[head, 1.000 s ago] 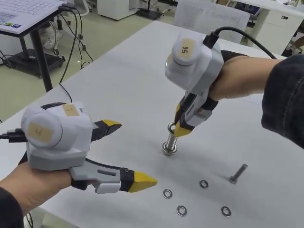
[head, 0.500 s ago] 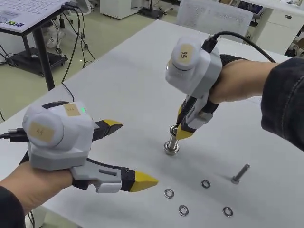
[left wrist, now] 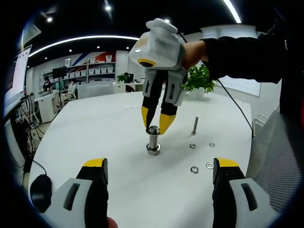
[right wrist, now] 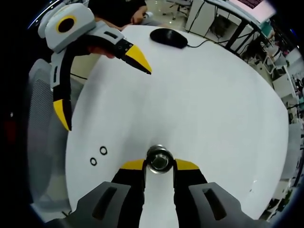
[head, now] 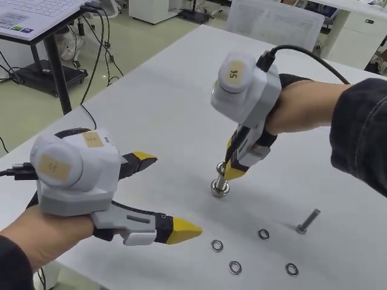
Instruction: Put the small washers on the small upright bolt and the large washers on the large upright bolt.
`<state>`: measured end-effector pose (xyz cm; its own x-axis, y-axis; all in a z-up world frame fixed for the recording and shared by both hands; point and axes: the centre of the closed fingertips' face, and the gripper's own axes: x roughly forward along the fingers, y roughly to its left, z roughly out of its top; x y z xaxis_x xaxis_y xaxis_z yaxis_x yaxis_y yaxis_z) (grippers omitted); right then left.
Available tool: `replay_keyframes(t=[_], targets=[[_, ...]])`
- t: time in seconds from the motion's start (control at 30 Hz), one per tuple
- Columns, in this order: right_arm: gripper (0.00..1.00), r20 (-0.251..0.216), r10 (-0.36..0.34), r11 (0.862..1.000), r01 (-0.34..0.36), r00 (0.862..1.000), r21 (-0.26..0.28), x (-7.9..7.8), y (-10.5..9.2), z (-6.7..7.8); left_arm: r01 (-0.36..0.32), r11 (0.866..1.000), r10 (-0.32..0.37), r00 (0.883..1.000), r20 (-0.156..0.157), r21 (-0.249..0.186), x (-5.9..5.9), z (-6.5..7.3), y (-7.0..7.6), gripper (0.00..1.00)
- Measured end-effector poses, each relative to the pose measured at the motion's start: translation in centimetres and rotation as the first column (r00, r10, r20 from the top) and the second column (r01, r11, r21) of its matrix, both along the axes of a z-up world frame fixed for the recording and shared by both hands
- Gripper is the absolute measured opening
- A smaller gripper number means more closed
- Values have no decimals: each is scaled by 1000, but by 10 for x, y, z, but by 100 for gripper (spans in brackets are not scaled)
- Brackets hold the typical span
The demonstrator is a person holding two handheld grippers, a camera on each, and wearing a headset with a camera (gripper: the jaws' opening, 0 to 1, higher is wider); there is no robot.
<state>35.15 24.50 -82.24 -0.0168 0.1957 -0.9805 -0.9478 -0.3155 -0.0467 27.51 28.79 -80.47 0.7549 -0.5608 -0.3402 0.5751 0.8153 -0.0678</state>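
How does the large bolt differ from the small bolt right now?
The large bolt is thick; the small bolt is thin. The right tongs flank the large bolt's top, while the small bolt stands free. Both stand upright on the white table.

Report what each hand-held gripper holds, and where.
Left hand-held gripper: nothing. Right hand-held gripper: jaws flank the large silver upright bolt near its top; grip unclear.

This is a lab or engineering office. A wide white worktop stands on an open floor. Beside it, a laptop sits on a black stand with trailing cables. Shelving with storage bins lines the far wall under strip lights, near a potted plant. A computer mouse lies on the worktop.
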Motion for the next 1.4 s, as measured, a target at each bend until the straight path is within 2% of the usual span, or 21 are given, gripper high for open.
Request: replay_keyframes(t=[0.3, 1.13, 1.4], targets=[[23, -9, -8, 1000, 8, 1000, -2, 0, 0, -7, 0, 1000, 0, 1000, -2, 1, 0, 0, 0, 92], [23, -28, -34, 999, 34, 999, -4, 1, -3, -39, 0, 1000, 0, 1000, -12, 3, -3, -3, -1, 91], [23, -30, -37, 999, 37, 999, 2, 0, -2, -41, 2, 1000, -2, 1000, -15, 3, -2, -4, -2, 91]])
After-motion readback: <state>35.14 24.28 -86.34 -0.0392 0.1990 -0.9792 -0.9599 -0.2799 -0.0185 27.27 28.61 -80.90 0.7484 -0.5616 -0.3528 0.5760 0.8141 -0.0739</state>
